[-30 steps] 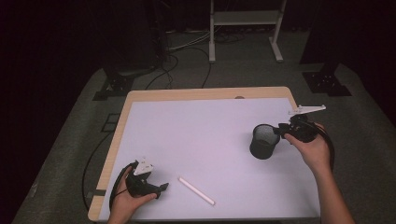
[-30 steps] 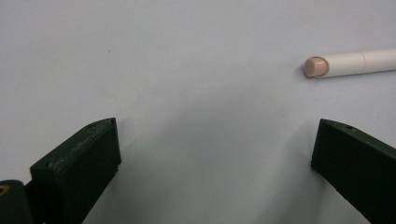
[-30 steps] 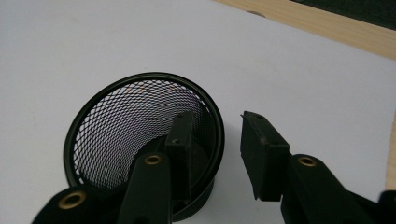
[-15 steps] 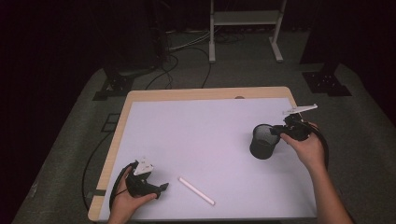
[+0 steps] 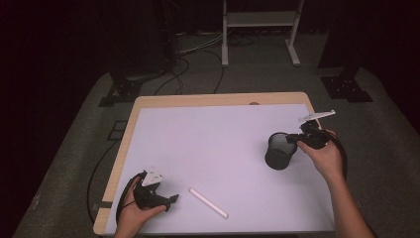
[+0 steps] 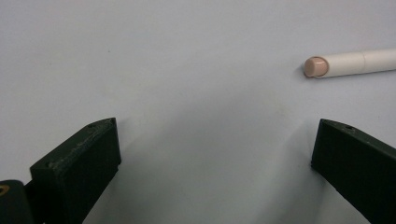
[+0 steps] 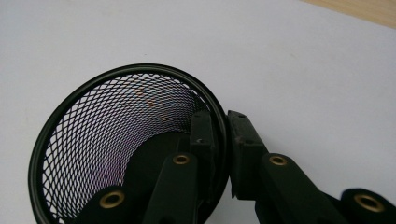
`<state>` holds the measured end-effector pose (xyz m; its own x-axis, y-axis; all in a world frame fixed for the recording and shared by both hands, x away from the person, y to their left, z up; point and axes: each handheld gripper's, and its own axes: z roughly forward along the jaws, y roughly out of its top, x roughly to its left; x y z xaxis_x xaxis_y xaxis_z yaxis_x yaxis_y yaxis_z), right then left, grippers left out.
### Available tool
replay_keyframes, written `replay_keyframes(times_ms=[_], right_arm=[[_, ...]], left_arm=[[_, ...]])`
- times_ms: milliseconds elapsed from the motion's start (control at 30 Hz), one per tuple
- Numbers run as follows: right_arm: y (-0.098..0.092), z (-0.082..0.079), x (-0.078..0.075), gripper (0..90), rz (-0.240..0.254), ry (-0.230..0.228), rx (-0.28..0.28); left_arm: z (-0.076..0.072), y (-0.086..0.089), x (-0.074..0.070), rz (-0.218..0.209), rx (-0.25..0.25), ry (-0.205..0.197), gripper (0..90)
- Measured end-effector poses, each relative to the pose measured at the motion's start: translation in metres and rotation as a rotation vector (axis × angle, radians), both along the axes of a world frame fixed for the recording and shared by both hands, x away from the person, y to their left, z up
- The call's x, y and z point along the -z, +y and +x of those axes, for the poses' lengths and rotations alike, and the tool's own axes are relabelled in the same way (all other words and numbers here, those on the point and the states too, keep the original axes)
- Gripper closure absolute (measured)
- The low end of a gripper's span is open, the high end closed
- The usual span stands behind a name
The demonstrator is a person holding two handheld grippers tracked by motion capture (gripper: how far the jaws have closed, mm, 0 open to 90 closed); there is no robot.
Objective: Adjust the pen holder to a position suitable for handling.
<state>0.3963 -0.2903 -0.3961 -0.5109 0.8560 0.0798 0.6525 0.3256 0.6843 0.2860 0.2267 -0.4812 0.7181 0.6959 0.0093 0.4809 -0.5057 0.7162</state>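
The right claw (image 5: pixel 298 140) pinches the wall of the black wire-mesh cup (image 5: pixel 279 150) at the table's (image 5: pixel 223 144) right. The left claw (image 5: pixel 172 199), jaws apart, faces the white cylindrical marker (image 5: pixel 208 203) — best centred before closing.

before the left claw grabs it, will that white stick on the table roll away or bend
The slim white cylindrical stick looks round with a smooth capped end, so a nudge from the side would probably roll it across the flat white table top. It lies straight and looks rigid, so bending seems unlikely. The open left claw sits short of it, touching nothing.
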Motion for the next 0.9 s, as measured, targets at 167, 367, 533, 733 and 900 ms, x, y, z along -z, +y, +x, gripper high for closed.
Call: replay_keyframes(times_ms=[167,367,533,733,900], right_arm=[[0.0,-0.001,-0.002,81.3,0.018,0.013,-0.006],[0.0,-0.002,-0.005,81.9,0.037,0.014,-0.024],[0.002,-0.004,-0.011,82.1,0.03,-0.004,-0.027],[0.006,-0.006,-0.021,82.2,0.045,-0.021,-0.036],[0.015,-0.006,-0.028,82.2,0.05,-0.03,-0.053]], left_arm=[[0.0,0.0,0.0,0.0,0.0,0.0,0.4],[0.0,0.0,0.0,-0.002,-0.002,0.002,0.4],[0.0,0.0,0.0,-0.002,-0.002,0.002,0.4],[0.0,0.0,0.0,0.004,0.002,0.001,0.4],[0.0,0.0,0.0,0.004,0.002,0.001,0.4]])
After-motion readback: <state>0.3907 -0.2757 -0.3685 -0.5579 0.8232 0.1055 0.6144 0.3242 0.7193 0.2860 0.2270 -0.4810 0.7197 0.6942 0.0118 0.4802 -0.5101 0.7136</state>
